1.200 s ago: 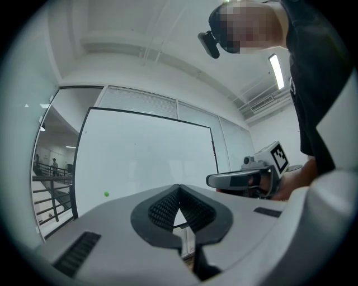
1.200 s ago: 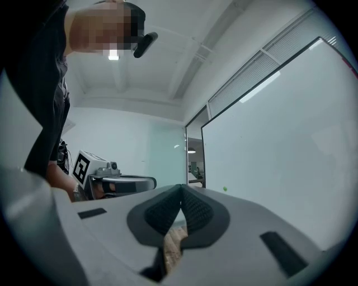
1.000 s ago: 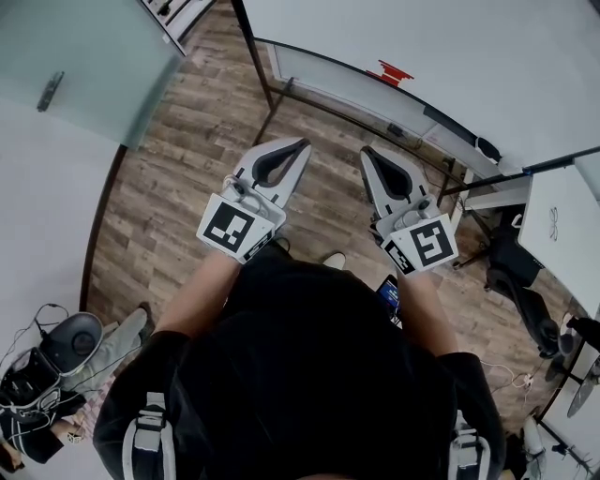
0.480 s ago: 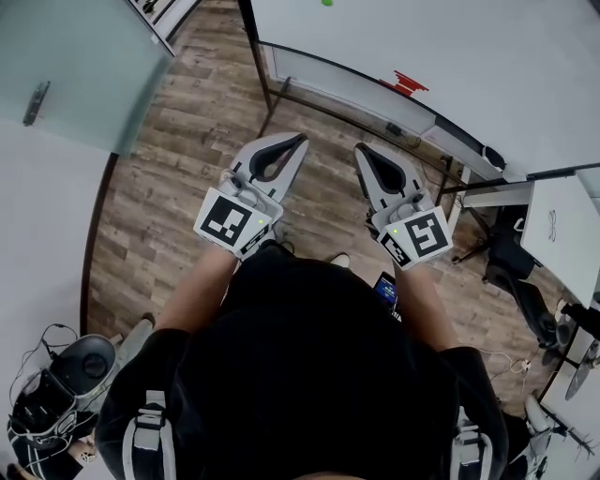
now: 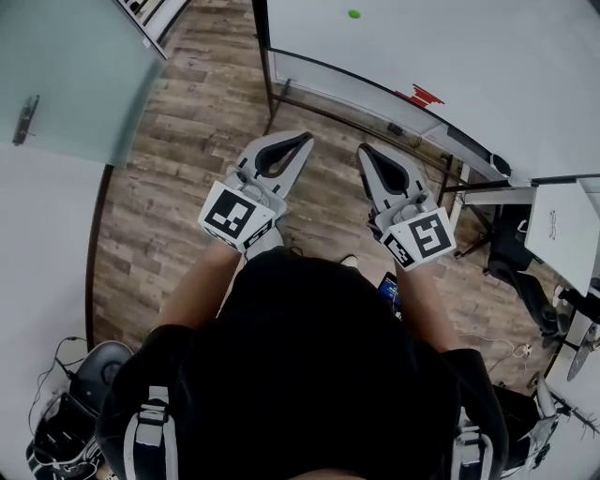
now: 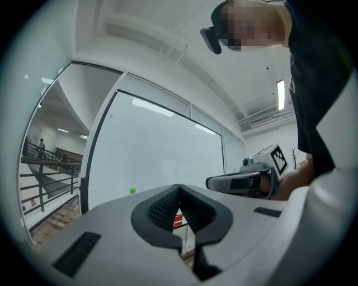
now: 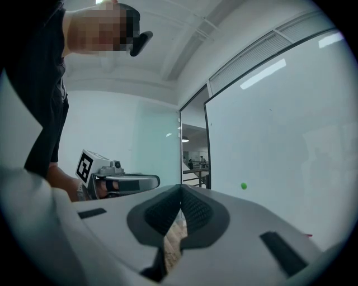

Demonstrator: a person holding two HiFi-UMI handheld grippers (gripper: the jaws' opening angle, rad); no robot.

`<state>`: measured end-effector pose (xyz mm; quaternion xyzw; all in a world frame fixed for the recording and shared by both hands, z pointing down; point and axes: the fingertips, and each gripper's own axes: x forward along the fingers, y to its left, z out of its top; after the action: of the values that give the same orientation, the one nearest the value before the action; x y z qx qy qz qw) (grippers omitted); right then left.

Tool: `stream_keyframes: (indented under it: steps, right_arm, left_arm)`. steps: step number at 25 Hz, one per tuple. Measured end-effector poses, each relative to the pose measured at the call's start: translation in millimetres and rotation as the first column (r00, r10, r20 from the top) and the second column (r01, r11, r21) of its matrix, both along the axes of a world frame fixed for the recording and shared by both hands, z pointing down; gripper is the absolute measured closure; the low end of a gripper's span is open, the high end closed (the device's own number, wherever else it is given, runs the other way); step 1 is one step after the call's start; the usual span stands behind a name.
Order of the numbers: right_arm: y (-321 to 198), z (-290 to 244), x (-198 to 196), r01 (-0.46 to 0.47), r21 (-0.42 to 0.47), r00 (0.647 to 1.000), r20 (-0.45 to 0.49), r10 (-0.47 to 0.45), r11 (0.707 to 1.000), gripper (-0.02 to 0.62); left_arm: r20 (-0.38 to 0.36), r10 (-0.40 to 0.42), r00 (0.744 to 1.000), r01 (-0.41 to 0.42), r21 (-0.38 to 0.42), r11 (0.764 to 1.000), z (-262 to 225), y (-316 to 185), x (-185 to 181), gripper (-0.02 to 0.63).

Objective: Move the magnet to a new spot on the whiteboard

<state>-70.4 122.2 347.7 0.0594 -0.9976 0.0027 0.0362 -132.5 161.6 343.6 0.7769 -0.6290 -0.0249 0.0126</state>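
Observation:
A small green magnet [image 5: 353,14] sticks on the whiteboard [image 5: 487,66] near the top of the head view. It shows as a green dot [image 6: 132,190] in the left gripper view and as a green dot [image 7: 243,186] in the right gripper view. My left gripper [image 5: 302,142] and right gripper [image 5: 364,150] are held side by side in front of my chest, well short of the board. Both are shut with nothing between the jaws. The left gripper's tips [image 6: 179,188] and the right gripper's tips [image 7: 181,187] meet.
A red object [image 5: 424,95] lies on the whiteboard's tray. The board's dark frame leg [image 5: 265,66] stands on the wooden floor [image 5: 169,150]. A frosted glass door [image 5: 66,75] is at the left, a black office chair [image 5: 520,272] at the right.
The head view has tilted up, so the green magnet now sits lower in the picture. Both grippers stay shut and close together, shifted slightly.

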Motion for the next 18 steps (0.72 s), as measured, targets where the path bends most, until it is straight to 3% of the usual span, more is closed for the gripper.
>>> stream_keyframes:
  steps: [11,18]
  right_arm:
    - [19.0,5.2,-75.3,-0.062,-0.023,0.998,-0.012,0.062,0.998,0.601]
    - [19.3,9.6,-100.1,-0.070,-0.016,0.997,-0.026,0.070,0.997,0.601]
  left_arm:
    - [-0.017,0.065,0.998,-0.065,-0.010,0.998,5.2,19.9,-72.0,0.604]
    - [0.004,0.069,0.998,-0.069,-0.015,0.997,4.5,18.8,-96.3,0.604]
